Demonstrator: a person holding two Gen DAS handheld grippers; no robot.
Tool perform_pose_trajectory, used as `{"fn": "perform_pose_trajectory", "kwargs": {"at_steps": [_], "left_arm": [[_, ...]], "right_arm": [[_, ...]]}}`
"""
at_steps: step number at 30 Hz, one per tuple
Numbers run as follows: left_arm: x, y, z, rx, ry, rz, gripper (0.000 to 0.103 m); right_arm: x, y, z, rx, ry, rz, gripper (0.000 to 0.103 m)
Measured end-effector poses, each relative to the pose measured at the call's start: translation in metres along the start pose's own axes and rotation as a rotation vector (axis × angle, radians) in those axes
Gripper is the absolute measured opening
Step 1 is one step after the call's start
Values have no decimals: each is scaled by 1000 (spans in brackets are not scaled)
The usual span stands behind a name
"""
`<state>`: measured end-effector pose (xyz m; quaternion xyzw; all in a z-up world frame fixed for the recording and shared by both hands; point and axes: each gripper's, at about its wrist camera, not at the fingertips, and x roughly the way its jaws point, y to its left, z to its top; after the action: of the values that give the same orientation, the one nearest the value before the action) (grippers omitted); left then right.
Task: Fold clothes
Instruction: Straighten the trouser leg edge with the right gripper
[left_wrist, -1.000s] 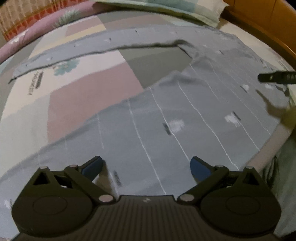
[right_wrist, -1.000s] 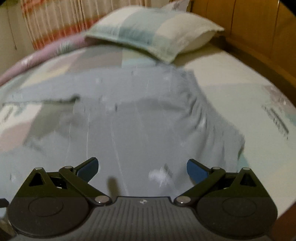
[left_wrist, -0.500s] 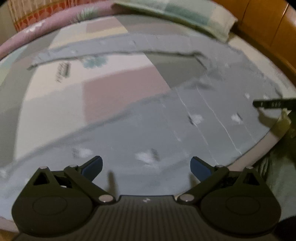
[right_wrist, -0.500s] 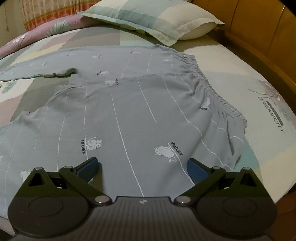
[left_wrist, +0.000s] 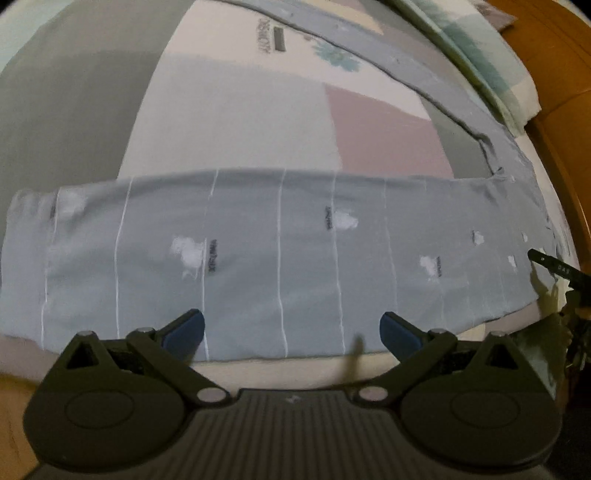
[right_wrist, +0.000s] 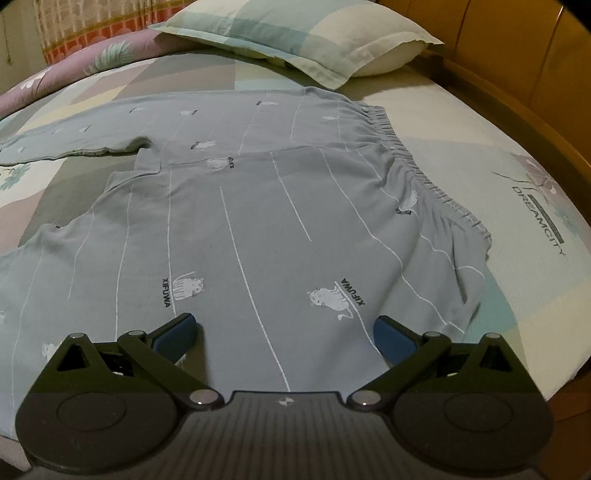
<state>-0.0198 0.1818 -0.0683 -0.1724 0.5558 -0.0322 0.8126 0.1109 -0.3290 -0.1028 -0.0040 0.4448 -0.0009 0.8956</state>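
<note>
left wrist: trousers (left_wrist: 280, 251) motion-blurred

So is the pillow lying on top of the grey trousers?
No, the pillow sits further up the bed, with a strip of bedsheet showing between it and the grey trousers.

"XIFUWA" runs beside each white cat printed on the grey pyjama trousers (right_wrist: 258, 236), while the patchwork bedsheet (right_wrist: 517, 206) carries the word "DREAMCITY".
</note>
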Motion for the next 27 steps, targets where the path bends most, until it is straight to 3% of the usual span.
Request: {"fn": "perform_pose_trajectory", "kwargs": {"at_steps": [5, 9, 15, 18, 23, 27], "left_arm": [[-16, -8, 1, 34, -37, 49, 101], [-23, -36, 18, 135, -102, 84, 101], [-1, -100, 42, 321, -179, 134, 101], [12, -129, 45, 370, -210, 79, 101], [54, -174, 29, 455, -160, 19, 101], [82, -179, 15, 441, -80, -12, 101]], "right_arm": [[0, -1, -2, -4, -12, 4, 103], [0, 0, -2, 0, -18, -6, 103], [-2, -1, -5, -18, -31, 6, 103], [-3, -3, -7, -32, -40, 16, 103], [-4, -4, -7, -42, -39, 23, 103], [-4, -4, -7, -47, -35, 23, 103]]}}
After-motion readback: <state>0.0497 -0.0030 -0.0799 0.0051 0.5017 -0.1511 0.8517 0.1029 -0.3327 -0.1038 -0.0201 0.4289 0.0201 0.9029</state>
